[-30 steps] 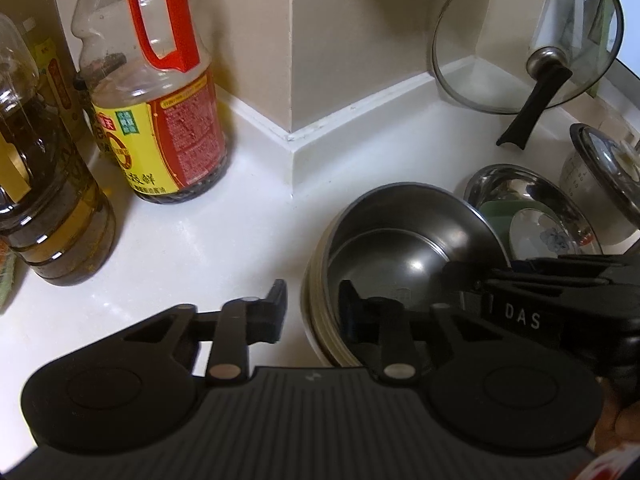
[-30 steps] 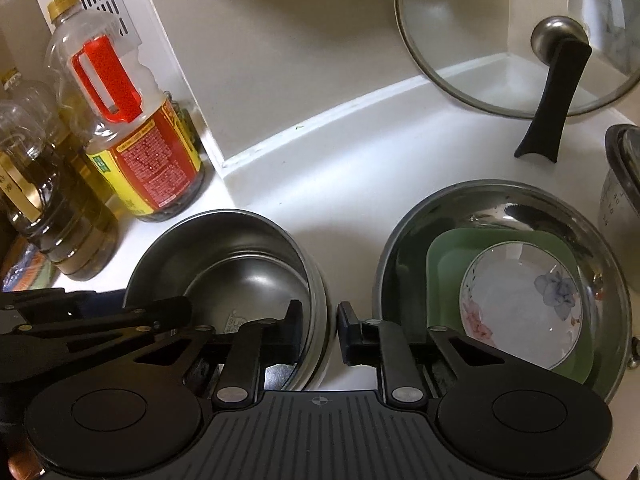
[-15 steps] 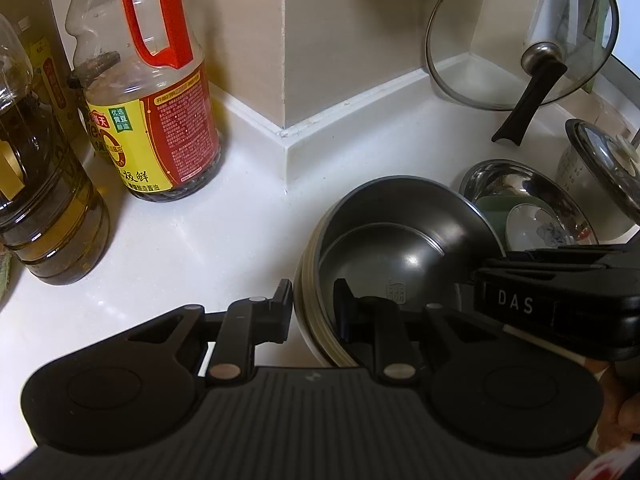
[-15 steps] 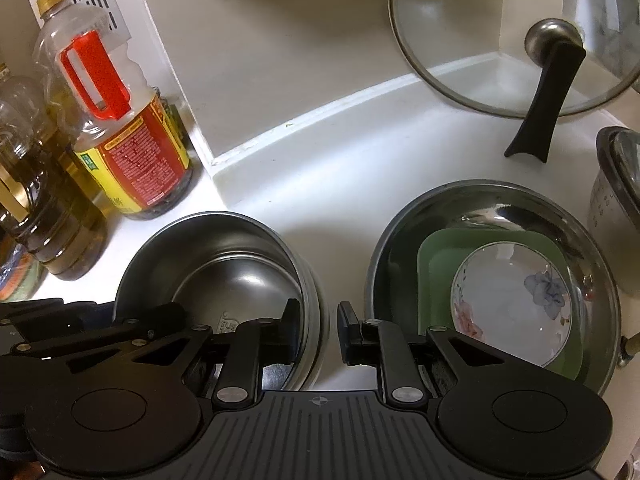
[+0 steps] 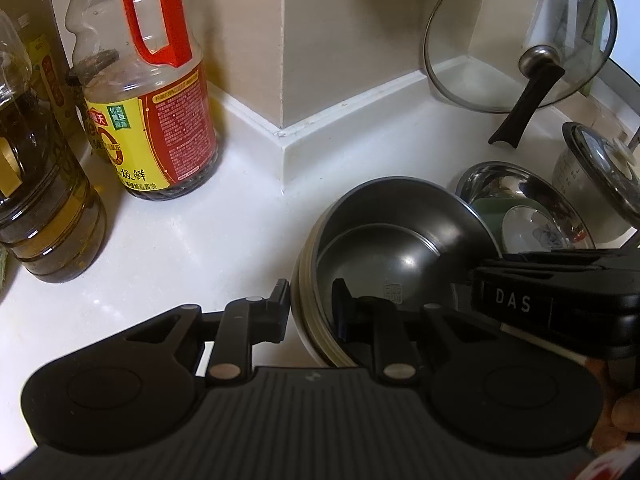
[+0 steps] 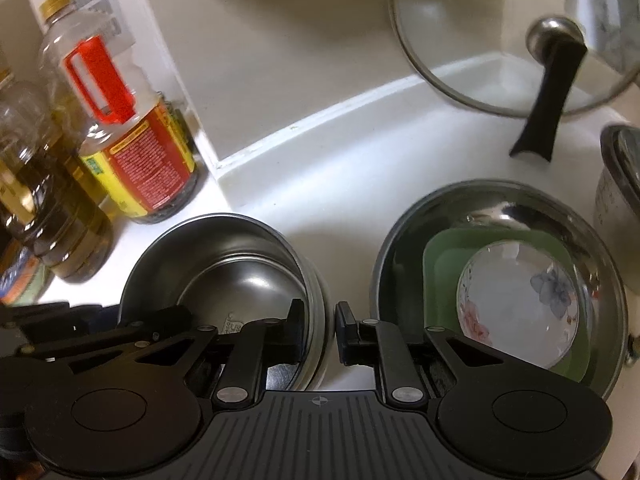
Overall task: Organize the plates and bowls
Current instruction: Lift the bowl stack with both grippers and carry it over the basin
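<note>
A steel bowl with a smaller one nested inside (image 5: 392, 248) stands on the white counter; it also shows in the right wrist view (image 6: 228, 264). My left gripper (image 5: 310, 312) is shut on its near left rim, one finger outside, one inside. My right gripper (image 6: 318, 330) is shut on its right rim. To the right, a large steel bowl (image 6: 404, 240) holds a green square plate (image 6: 444, 256) and a floral dish (image 6: 520, 300); the large bowl also shows in the left wrist view (image 5: 492, 180).
Soy sauce bottle (image 5: 156, 120) and oil bottle (image 5: 40, 200) stand at the left. A wall corner (image 5: 284, 148) juts out behind the bowl. A glass lid (image 6: 512, 32) leans in the back corner. A lidded cup (image 5: 596, 184) stands at the far right.
Both grippers with the nested steel bowl have shifted slightly leftward and back; the bottles look nearer. The grips are unchanged.
</note>
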Tool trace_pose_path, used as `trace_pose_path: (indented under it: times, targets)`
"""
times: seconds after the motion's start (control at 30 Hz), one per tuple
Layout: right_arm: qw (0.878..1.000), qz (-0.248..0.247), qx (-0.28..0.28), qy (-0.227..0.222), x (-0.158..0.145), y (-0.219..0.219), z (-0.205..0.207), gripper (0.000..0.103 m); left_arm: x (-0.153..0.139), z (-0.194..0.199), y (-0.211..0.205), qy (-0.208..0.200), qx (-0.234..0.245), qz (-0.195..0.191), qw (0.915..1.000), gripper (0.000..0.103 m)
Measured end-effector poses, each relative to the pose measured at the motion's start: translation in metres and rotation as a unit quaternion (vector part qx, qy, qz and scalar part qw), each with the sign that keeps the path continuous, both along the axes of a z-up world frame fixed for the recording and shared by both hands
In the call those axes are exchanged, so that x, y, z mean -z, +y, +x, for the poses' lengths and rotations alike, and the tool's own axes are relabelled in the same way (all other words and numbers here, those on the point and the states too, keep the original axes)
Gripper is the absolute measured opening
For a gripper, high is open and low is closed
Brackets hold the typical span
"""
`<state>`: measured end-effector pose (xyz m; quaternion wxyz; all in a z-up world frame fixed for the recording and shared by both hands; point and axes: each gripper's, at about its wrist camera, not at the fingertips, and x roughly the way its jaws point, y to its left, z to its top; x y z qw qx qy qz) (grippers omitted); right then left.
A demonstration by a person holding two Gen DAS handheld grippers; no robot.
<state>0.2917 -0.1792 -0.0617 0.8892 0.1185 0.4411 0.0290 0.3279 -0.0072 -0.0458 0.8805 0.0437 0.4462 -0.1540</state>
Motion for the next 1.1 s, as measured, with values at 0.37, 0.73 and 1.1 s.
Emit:
trace_pose_path:
  times: [0.37, 0.73, 1.1]
  targets:
    - [1.000, -0.002, -0.002, -0.008, 0.001, 0.001, -0.001, 0.015, 0.001, -0.002, 0.001, 0.000, 0.002, -0.003, 1.0000, 0.020]
    - [1.000, -0.001, -0.011, -0.002, -0.001, 0.000, 0.002, 0.015, -0.002, 0.000, -0.001, 0.004, 0.006, 0.001, 1.0000, 0.021]
    - [1.000, -0.003, -0.013, -0.008, -0.009, 0.000, 0.001, 0.014, -0.012, 0.000, -0.003, -0.004, 0.007, 0.001, 1.0000, 0.021]
